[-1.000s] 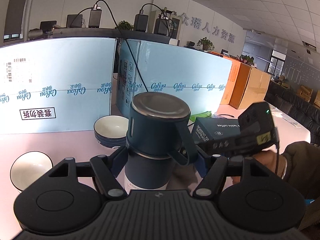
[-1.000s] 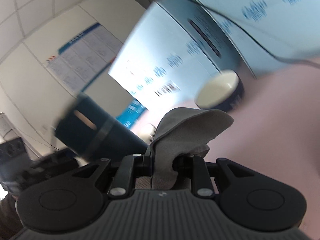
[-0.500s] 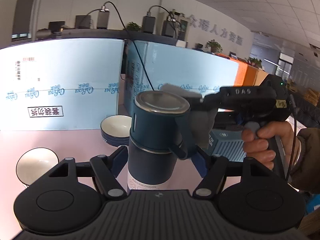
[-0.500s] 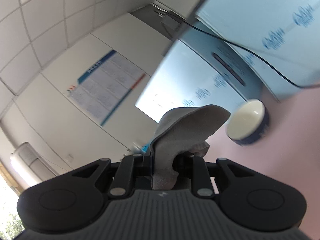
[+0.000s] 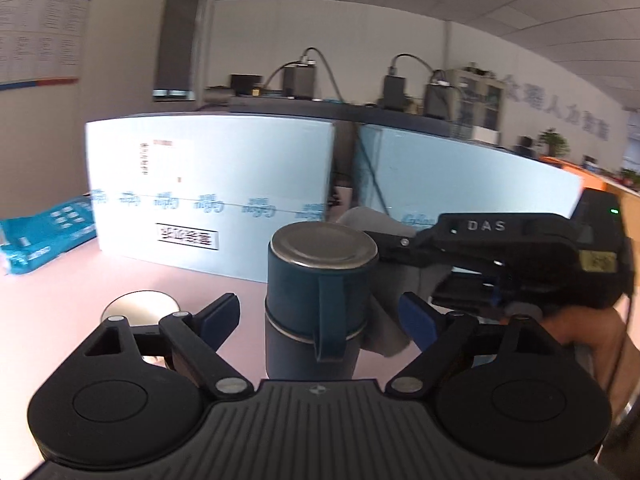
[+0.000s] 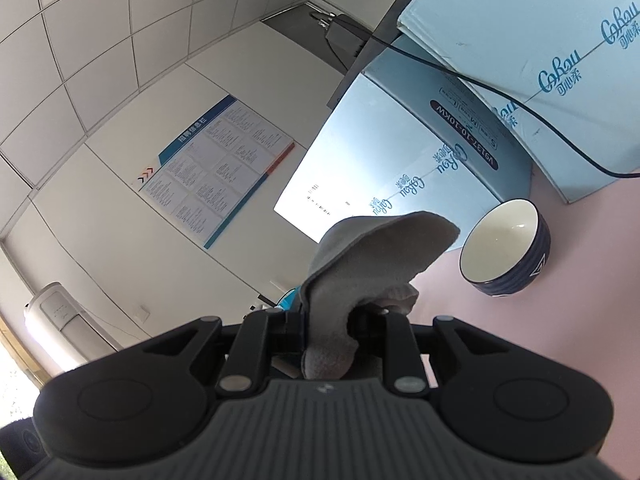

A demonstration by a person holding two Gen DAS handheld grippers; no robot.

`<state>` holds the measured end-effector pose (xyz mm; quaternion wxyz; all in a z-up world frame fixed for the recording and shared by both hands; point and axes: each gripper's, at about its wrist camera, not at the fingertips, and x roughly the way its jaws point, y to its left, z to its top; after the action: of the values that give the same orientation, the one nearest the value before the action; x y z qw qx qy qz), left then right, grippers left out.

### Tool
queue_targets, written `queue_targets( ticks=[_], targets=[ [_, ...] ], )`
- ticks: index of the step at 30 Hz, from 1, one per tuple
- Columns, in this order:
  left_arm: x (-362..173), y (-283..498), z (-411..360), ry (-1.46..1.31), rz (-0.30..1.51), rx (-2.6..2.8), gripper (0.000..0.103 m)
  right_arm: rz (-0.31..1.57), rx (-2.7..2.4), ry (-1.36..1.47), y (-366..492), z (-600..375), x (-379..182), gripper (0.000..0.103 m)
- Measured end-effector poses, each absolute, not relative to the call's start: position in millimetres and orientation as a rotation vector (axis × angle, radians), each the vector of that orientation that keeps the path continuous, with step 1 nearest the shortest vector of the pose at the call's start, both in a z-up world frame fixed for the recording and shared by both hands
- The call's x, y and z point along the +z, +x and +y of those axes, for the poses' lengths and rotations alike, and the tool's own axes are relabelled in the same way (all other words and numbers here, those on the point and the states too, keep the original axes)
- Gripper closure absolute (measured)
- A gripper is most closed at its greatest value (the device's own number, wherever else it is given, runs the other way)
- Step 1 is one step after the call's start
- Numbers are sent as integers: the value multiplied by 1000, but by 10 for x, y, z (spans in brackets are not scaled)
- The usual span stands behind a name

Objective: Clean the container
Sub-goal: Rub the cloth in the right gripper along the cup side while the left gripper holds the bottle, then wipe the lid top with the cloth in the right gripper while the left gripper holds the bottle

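left gripper (image 5: pixel 318 322): jaws just opening, spread wide; right gripper (image 6: pixel 328 328): clamped tight, hand (image 5: pixel 592 332) on grip

The left gripper (image 5: pixel 320 318) has just been opening: its pads, earlier clamped on the dark blue flask (image 5: pixel 316 304), now stand clear of it (flask between them, upright on the table). The right gripper (image 6: pixel 332 320) has lifted its grey cloth (image 6: pixel 368 264) beside the flask's cap.
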<state>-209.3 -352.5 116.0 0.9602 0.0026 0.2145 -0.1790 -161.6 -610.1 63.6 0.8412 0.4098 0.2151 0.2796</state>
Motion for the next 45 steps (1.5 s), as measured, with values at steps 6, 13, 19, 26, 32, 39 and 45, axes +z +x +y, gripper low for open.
queue_targets(
  ticks=[6,13,19,26,32,39,45],
  targets=[
    [1163,-2056,-3794,15,422,-153,13,466,585,861,-1622,-6121,614,80],
    [1110,-2040,-4000,47,398,-25,10,474,564,871,-1618,-6152,568,80],
    [1074,-1944,-3982,14,406,-30,23,469,563,875,-1635,-6157,569,79],
    [1020,-1954,-3927,32,391,-147,42,470,551,882,-1651,-6180,548,79],
    [1036,-1911,-3797,43,406,-247,42,475,550,881,-1663,-6176,531,79],
    [1047,-1812,-3545,81,419,-447,42,471,563,867,-1686,-6178,548,79],
    [1059,-1676,-3334,148,420,-685,42,461,589,854,-1701,-6175,597,79]
  ],
)
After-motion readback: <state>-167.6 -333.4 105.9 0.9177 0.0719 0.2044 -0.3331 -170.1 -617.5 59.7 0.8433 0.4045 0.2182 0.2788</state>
